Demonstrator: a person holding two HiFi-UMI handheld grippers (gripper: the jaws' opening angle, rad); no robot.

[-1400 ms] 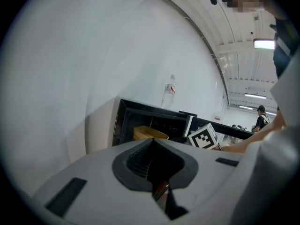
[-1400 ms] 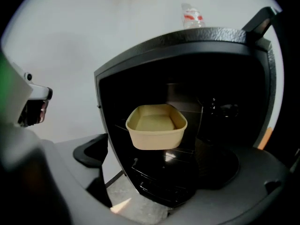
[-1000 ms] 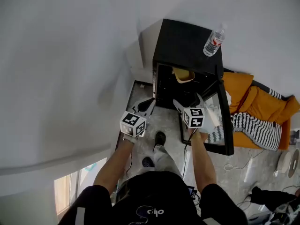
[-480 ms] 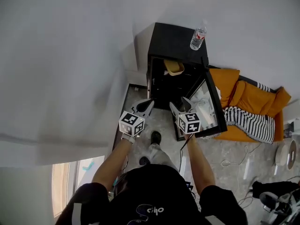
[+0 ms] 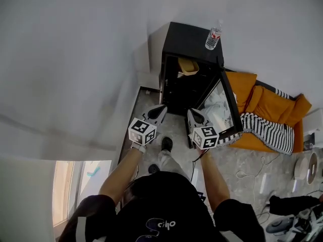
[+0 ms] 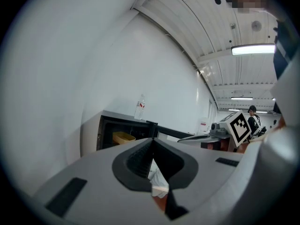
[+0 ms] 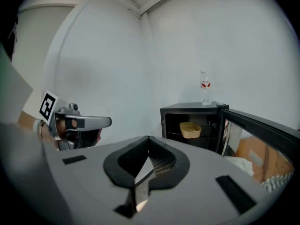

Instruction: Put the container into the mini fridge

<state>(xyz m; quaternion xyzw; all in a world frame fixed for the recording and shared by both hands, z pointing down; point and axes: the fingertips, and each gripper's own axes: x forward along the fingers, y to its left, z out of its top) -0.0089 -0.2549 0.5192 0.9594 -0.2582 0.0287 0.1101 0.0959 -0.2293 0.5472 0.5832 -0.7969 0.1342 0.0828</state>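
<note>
Here, left gripper [image 5: 160, 108], right gripper [image 5: 194, 113] hovering closed, empty; container [image 5: 188, 66] sitting inside fridge [image 5: 189, 39]; bottle [image 5: 214, 35] at top's right edge, red label unreadable.

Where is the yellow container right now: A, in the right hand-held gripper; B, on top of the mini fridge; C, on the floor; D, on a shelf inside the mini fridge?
D: the yellow container sits on a shelf inside the open mini fridge; only a water bottle stands on top.

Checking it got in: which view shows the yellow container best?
The right gripper view: the yellow container sits plainly on a shelf of the open mini fridge. Head view shows it small, from above; left gripper view, small, sidelong.
</note>
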